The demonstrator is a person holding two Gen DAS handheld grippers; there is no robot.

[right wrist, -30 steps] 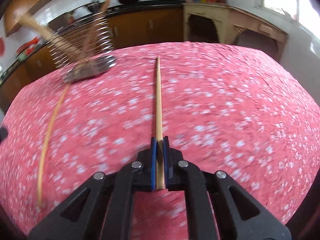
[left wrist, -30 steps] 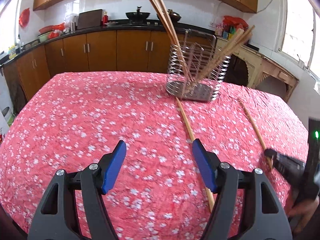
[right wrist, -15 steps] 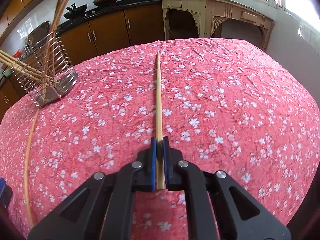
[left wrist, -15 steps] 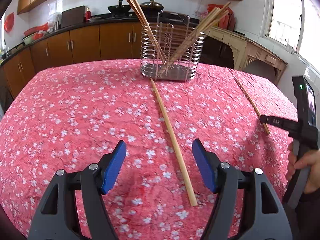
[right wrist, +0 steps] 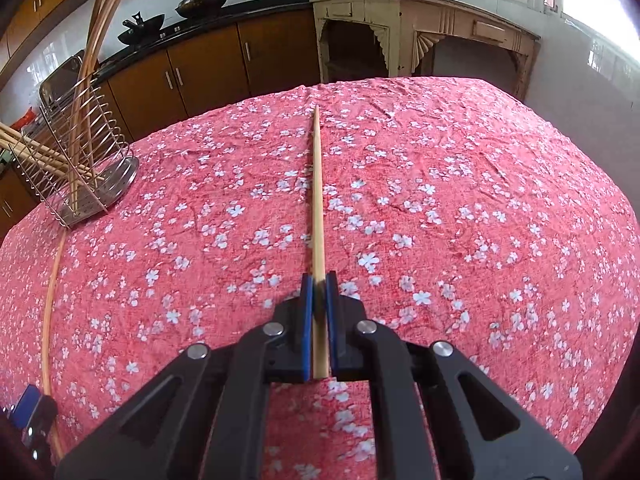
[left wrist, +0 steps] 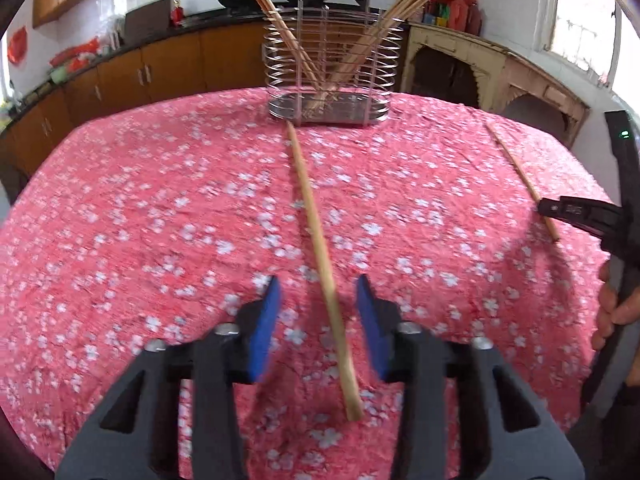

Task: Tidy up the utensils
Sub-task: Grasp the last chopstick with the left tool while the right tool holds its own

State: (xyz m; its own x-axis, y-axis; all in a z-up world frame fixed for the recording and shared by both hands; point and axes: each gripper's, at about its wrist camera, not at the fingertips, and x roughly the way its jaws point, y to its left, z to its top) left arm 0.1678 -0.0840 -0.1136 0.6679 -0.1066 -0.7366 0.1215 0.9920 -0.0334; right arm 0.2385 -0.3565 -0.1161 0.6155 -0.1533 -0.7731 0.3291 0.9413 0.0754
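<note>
Closing around the near end of a chopstick [left wrist: 320, 248] lying lengthwise on the counter [left wrist: 120, 220] toward the rack [left wrist: 328, 76], the left hand-held gripper [left wrist: 318, 320] has narrowed without touching, while the right hand-held gripper [right wrist: 319, 312] clamps another chopstick [right wrist: 317, 184].

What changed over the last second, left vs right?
The left gripper came forward to straddle the loose chopstick, and its jaws have just been closing, pads not yet touching it. The right gripper stays clamped on its chopstick. The holder is unmoved.
</note>
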